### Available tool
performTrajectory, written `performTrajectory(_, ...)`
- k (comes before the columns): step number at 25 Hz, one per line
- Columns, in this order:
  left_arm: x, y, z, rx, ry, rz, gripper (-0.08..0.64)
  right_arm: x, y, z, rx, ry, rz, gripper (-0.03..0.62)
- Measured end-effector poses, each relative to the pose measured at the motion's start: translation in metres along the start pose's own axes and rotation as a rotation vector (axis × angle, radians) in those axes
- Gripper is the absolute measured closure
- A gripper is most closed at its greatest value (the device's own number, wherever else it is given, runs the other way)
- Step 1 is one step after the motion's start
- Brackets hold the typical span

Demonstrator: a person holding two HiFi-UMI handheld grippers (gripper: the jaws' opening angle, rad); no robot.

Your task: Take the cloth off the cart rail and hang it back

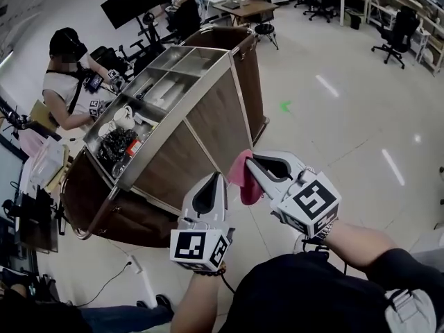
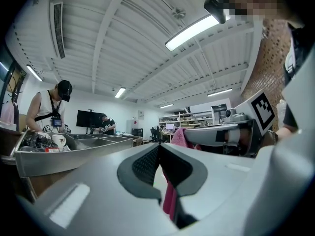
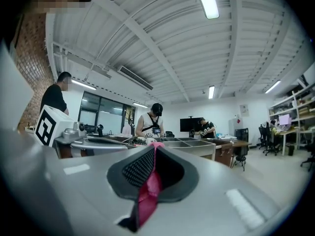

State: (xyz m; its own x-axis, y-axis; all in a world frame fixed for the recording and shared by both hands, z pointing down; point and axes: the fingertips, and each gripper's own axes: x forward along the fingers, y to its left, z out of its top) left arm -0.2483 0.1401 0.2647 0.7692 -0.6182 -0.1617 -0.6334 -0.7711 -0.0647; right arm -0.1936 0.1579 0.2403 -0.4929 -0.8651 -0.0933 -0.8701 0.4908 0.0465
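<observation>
A pink cloth [image 1: 242, 177] hangs in the air beside the near corner of the wooden cart [image 1: 215, 127], off its rail. My right gripper [image 1: 250, 160] is shut on the cloth's top, and the fabric [image 3: 149, 193] shows pinched between its pads [image 3: 138, 168]. My left gripper [image 1: 218, 177] is just left of the cloth with its jaws together. In the left gripper view the cloth [image 2: 180, 136] dangles from the right gripper beyond my left gripper [image 2: 158, 145]. Pink shows through the gap under its pads, none at its tips.
The cart's steel top [image 1: 182, 114] has open bins, with cups and small items [image 1: 118, 134] at the left end. A person [image 1: 66, 82] stands at its far side, another [image 1: 177, 5] near a monitor. Desks and chairs [image 1: 395, 33] line the back.
</observation>
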Motion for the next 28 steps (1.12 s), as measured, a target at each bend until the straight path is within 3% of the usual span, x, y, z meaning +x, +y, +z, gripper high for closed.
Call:
performTrajectory(6, 0.076, -0.035, -0.025, 0.016, 0.003, -0.043, 0.557, -0.023, -0.079, -0.017, -0.029, -0.03, -0.036, 0.583)
performTrajectory(11, 0.141, -0.066, -0.04, 0.02, 0.011, -0.073, 0.557, -0.048, -0.137, -0.021, 0.061, -0.003, -0.06, 0.583)
performTrajectory(14, 0.172, -0.08, -0.049, 0.014, 0.019, -0.086, 0.557, -0.058, -0.173, -0.022, 0.015, -0.03, -0.07, 0.584)
performTrajectory(17, 0.2, -0.089, -0.057, 0.017, 0.019, -0.112, 0.557, -0.066, -0.198, -0.028, 0.084, 0.005, -0.107, 0.584)
performTrajectory(20, 0.221, -0.097, -0.065, 0.014, 0.024, -0.133, 0.557, -0.069, -0.229, -0.033, -0.022, -0.053, -0.119, 0.584)
performTrajectory(24, 0.247, -0.103, -0.068, 0.001, 0.022, -0.151, 0.557, -0.071, -0.257, -0.037, -0.033, -0.055, -0.135, 0.584)
performTrajectory(28, 0.273, -0.102, -0.076, -0.005, 0.007, -0.172, 0.557, -0.065, -0.277, -0.044, 0.045, -0.001, -0.167, 0.584)
